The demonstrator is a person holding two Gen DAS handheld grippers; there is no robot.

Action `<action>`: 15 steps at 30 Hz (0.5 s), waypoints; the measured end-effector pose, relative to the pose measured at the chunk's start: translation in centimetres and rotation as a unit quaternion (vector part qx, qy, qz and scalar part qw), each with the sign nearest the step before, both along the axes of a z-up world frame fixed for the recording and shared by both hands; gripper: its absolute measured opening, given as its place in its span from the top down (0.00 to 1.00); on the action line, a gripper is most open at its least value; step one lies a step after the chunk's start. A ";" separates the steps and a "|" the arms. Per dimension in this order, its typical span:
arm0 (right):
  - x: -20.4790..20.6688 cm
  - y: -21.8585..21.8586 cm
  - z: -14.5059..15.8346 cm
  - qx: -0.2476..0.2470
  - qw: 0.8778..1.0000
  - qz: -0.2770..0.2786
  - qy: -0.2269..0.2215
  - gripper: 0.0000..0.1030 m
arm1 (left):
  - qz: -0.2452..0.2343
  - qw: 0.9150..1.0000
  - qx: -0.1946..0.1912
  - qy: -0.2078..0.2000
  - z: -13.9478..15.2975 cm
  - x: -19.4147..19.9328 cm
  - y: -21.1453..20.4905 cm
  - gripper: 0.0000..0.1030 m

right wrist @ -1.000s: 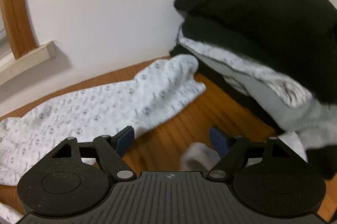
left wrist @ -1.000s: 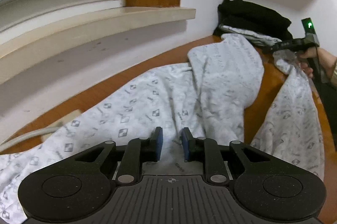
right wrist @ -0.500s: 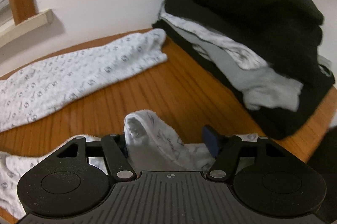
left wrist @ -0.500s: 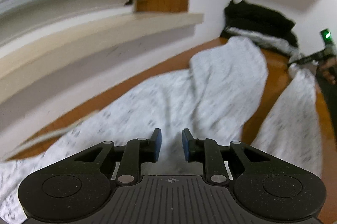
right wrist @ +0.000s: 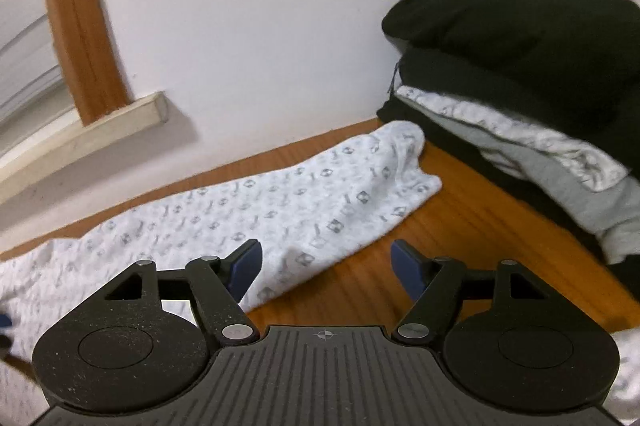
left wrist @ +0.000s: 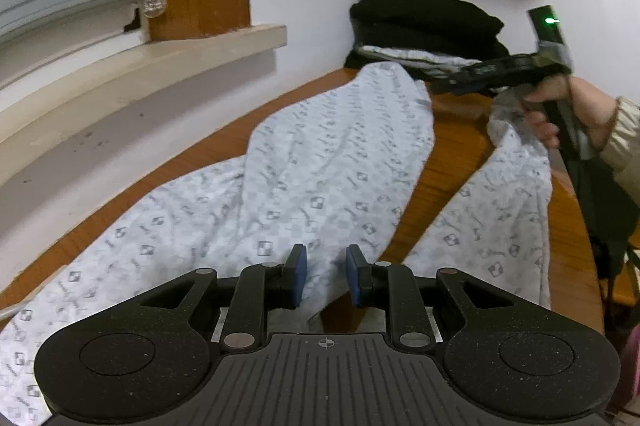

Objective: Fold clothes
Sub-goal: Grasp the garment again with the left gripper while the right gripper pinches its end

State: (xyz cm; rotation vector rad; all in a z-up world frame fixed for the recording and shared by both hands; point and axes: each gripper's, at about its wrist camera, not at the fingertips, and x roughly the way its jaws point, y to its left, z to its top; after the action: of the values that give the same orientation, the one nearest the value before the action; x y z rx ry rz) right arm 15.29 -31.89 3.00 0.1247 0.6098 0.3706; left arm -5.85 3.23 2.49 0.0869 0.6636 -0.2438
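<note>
Since the left claw (left wrist: 326, 274) sits narrowed with a bunch of cloth filling the gap between its pads, apparently pinched on the crotch end of the trousers (left wrist: 320, 161), the first risk is on that side. A pinch on such a loose gather could slip if pulled, and the fold would drag crooked. Further right, the right claw (right wrist: 326, 266) has its jaws opening with nothing between them. The near leg seems only draped by the hand (left wrist: 548, 105), so it may drop in a heap. A careless sweep there could also knock the stack of folded clothes (right wrist: 520, 65). The trousers are pale grey-white with a small dark repeating print. They lie spread on the wooden table (left wrist: 452, 153), one leg flat towards the stack, the other raised at its end, both creased.
</note>
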 end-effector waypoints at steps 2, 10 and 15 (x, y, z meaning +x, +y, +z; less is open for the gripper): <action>0.8 -0.1 -0.6 0.007 1.000 -0.014 0.005 0.31 | -0.003 1.000 0.003 0.004 -0.3 0.1 -0.2 0.77; 1.7 -1.9 -2.1 0.048 0.998 -0.046 0.014 0.31 | 0.002 0.999 -0.009 -0.033 0.6 -1.0 0.1 0.98; 1.7 -2.4 -2.1 0.060 0.997 -0.053 0.015 0.31 | 0.036 0.993 -0.063 -0.093 2.9 -2.0 1.6 0.98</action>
State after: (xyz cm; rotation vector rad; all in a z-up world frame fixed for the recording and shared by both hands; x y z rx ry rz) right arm 16.95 -34.25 0.90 0.2775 0.6084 0.3028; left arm -7.82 4.85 5.42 -0.0343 0.4646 -0.2052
